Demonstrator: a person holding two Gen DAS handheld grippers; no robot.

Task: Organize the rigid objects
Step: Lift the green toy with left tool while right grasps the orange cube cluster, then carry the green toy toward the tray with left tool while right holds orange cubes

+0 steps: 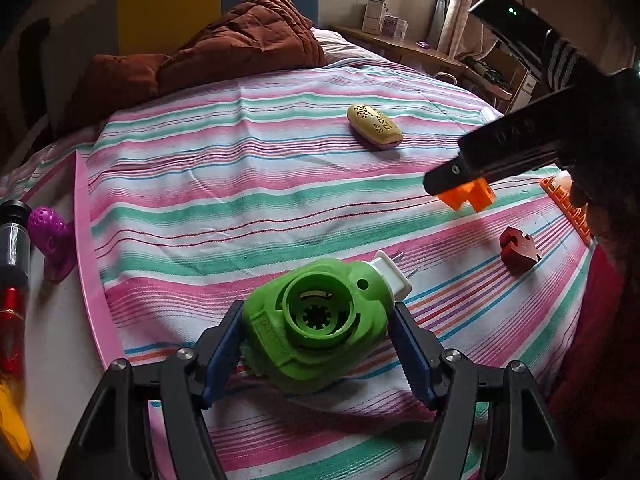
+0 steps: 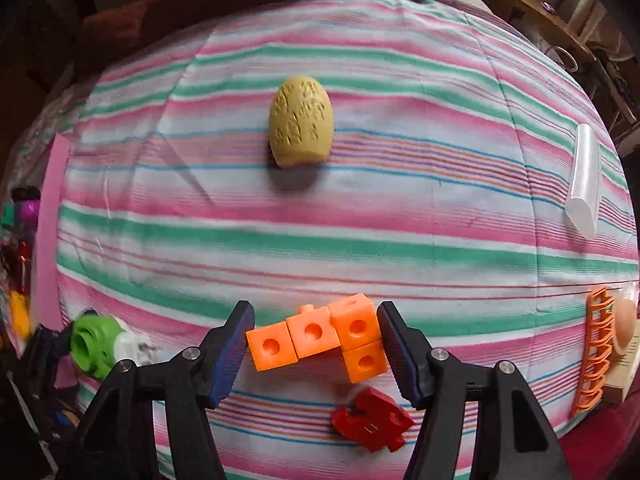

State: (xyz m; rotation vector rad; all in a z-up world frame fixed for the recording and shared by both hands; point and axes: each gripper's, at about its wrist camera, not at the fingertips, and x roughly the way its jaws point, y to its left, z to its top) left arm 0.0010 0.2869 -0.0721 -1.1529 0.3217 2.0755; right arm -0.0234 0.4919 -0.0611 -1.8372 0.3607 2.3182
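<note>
A green plastic housing with a white cap (image 1: 320, 328) sits between the fingers of my left gripper (image 1: 316, 332), whose pads press on both of its sides just above the striped bedsheet (image 1: 224, 184). It also shows at the left edge of the right wrist view, green housing (image 2: 96, 344). My right gripper (image 2: 316, 328) is shut on an orange block of joined cubes (image 2: 320, 336), with a pad against each end. From the left wrist view, the right gripper (image 1: 460, 184) hangs at the right with the orange block (image 1: 468, 196) at its tip.
A tan egg-shaped case (image 2: 301, 120) lies mid-bed. A red notched piece (image 2: 372, 418) lies just below the orange block. An orange ladder-like rack (image 2: 596, 352) and a clear tube (image 2: 585, 176) are at the right edge. A purple object (image 1: 50, 236) and a bottle (image 1: 14, 240) stand left of a pink strip (image 1: 90, 264). A brown quilt (image 1: 224, 48) lies behind.
</note>
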